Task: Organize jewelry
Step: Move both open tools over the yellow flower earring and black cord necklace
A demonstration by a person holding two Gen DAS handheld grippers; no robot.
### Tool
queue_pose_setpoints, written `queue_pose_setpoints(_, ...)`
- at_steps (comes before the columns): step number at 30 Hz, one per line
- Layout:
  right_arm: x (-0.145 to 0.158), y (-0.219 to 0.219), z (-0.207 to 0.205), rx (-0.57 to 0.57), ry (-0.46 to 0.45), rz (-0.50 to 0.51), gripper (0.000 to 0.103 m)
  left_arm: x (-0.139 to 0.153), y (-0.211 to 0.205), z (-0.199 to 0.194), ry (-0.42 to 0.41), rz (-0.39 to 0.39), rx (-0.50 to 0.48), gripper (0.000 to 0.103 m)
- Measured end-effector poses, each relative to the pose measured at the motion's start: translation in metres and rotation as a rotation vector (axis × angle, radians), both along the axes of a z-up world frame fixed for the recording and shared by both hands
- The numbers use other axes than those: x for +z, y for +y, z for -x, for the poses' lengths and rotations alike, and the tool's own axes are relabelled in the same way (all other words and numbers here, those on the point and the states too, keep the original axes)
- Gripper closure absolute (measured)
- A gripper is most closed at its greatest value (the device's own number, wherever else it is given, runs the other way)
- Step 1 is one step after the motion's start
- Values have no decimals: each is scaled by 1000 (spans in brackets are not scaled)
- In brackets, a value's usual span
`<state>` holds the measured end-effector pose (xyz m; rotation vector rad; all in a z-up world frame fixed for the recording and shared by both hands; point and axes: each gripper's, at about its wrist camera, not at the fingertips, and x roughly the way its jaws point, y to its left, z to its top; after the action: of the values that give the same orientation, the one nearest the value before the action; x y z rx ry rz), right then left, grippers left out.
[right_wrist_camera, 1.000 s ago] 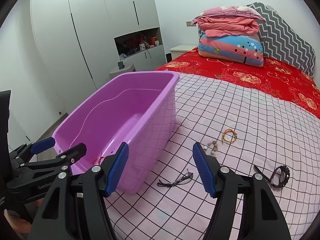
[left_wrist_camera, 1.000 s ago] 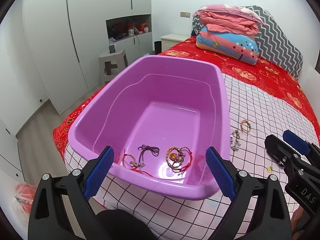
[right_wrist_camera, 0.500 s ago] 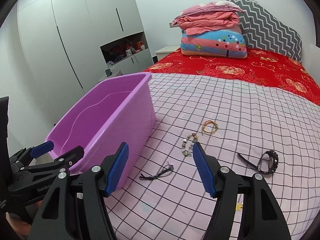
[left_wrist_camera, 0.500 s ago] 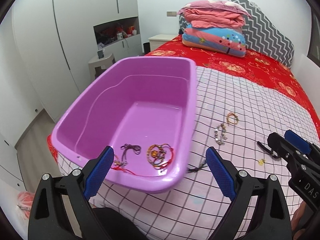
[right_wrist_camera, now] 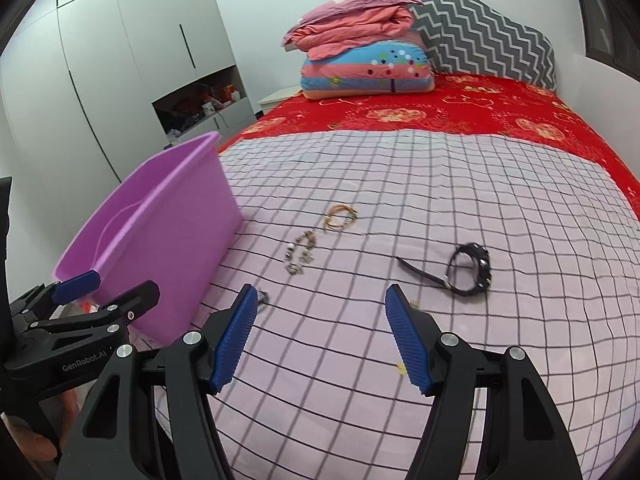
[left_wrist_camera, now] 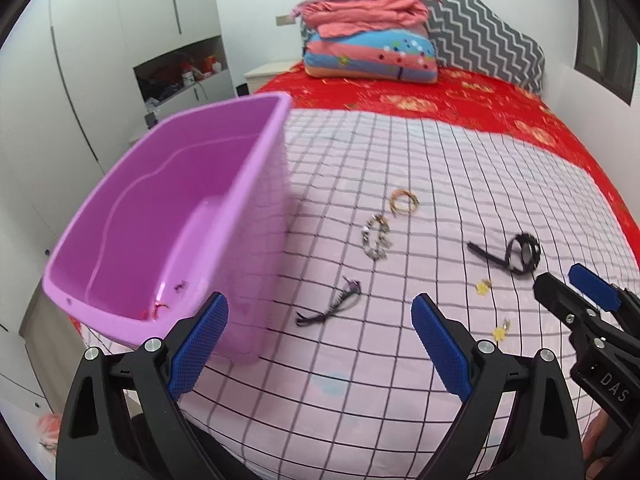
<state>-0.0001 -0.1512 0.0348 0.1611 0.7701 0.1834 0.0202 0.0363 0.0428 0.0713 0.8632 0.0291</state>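
The left wrist view looks down into the purple tub point(left_wrist_camera: 168, 216) at the left edge of the bed, and only there do a few small red and dark pieces point(left_wrist_camera: 160, 308) show on its floor near the front wall; the right wrist view catches just the tub's outer wall and rim point(right_wrist_camera: 172, 216), so nothing inside can be made out. The left gripper point(left_wrist_camera: 320, 320) hangs over the checked pink sheet point(left_wrist_camera: 360, 380) with its blue pads spread wide and nothing between them; a dark cord point(left_wrist_camera: 332, 308) lies on the sheet ahead of the gap, just beside the tub. The right gripper point(right_wrist_camera: 320, 316) is likewise well open and empty, above bare sheet. In the right wrist view the dark cord is mostly hidden behind the left pad, with only a scrap point(right_wrist_camera: 262, 298) showing. Both views show a beaded bracelet point(left_wrist_camera: 376, 240) and, just beyond it, a gold bangle point(left_wrist_camera: 404, 204), near each other but apart. To the right lies a black watch point(right_wrist_camera: 468, 272) with its strap stretched out leftward, clearest in the right wrist view. Two small yellow pieces point(left_wrist_camera: 482, 287) sit near the watch in the left wrist view, one of them close to the right gripper's tip; the right wrist view shows only faint yellow specks point(right_wrist_camera: 400, 367) beside its right pad. Folded quilts point(right_wrist_camera: 360, 56) and a zigzag pillow point(right_wrist_camera: 480, 28) are stacked at the far end on the red bedspread point(right_wrist_camera: 440, 112), with white wardrobes point(right_wrist_camera: 120, 60) to the left.
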Motion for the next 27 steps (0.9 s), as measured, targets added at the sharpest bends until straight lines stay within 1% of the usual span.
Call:
queue_pose_setpoints(9,-46,-34,16,-67,61,9,39,-40,-13,0,59,19,-28,12)
queue_pose_setpoints(13,-67,-42,18,-101,72,6,39,-57,-18,-2,72,9,-45,12)
queue_pose_setpoints(15,-79,-44,14,-110,100,1,39,-67,-18,-5,84,15,-49,12)
queue_pose_setpoints(21,-106,-43,4,-127,141,12,39,-90,-12,-18,105,28,-36,12)
queue_pose_setpoints(27,-123,-41,-1,-139,169,33,39,-109,-7,-32,113,17,-25,12)
